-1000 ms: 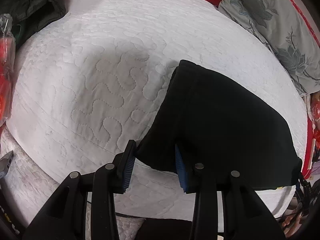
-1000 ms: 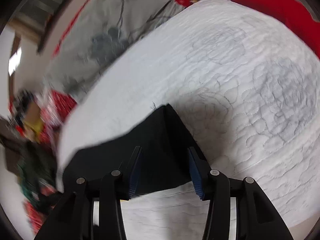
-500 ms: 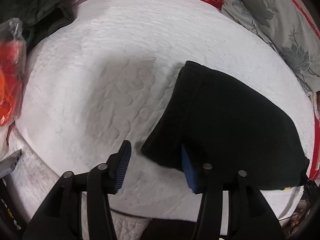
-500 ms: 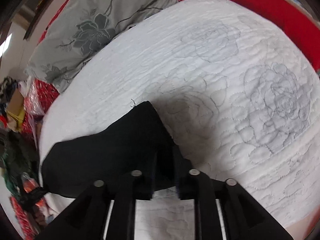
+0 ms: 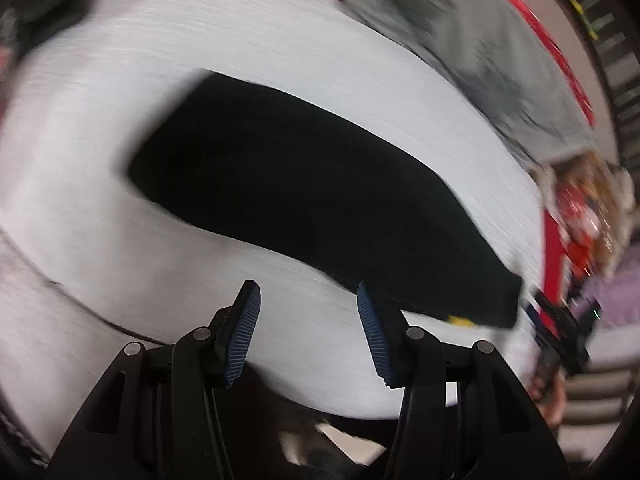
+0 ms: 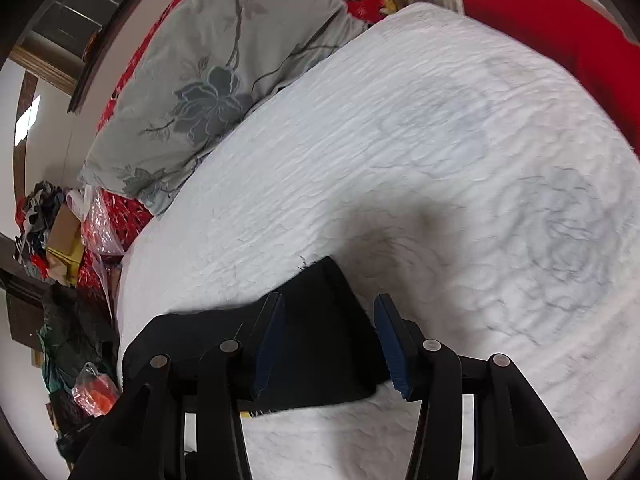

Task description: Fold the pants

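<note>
Black pants (image 5: 304, 188) lie folded flat as a long band on the white quilted bed (image 5: 100, 128). The left wrist view is motion-blurred. My left gripper (image 5: 308, 320) is open and empty, hanging just in front of the pants' near edge, apart from them. In the right wrist view the pants' right end (image 6: 320, 332) lies flat between the blue pads of my right gripper (image 6: 330, 336), which is open and above the cloth.
A grey floral pillow (image 6: 224, 68) lies at the head of the bed. Red bedding (image 6: 560, 32) lies along the far right side. Bags, boxes and clothes (image 6: 68, 248) are piled on the floor at the left.
My right gripper was shut on the pants' end half a second ago and has opened, leaving it on the bed. My left gripper has drawn back from the pants and swung right.
</note>
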A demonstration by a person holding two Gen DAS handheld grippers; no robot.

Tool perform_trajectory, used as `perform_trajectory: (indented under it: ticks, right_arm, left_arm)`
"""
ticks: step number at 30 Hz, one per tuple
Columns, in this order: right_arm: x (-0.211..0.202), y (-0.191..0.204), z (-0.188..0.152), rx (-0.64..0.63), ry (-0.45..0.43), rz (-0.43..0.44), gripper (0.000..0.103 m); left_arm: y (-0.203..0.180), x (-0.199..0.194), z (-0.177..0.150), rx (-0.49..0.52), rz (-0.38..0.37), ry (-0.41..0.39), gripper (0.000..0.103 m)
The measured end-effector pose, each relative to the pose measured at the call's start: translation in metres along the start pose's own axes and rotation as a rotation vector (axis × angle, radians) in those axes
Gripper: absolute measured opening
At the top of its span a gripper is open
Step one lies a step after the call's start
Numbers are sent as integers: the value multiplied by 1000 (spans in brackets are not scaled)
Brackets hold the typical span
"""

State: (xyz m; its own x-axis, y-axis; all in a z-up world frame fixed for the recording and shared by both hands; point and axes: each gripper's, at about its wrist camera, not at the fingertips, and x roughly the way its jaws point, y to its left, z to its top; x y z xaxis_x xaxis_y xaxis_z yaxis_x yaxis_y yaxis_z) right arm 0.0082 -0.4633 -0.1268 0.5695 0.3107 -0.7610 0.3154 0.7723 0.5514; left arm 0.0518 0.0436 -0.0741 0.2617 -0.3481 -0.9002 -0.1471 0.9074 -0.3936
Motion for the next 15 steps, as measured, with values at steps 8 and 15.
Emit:
perform_trajectory:
  ticks: [8,15]
  right_arm:
    - [38,10,6,-67,60,-26,44]
    - [40,0,6,-65,86,-3,32]
  left_arm:
    - [-91,46,-19,76,-90,123,49]
    - [-71,42,14,-46,-151,91,49]
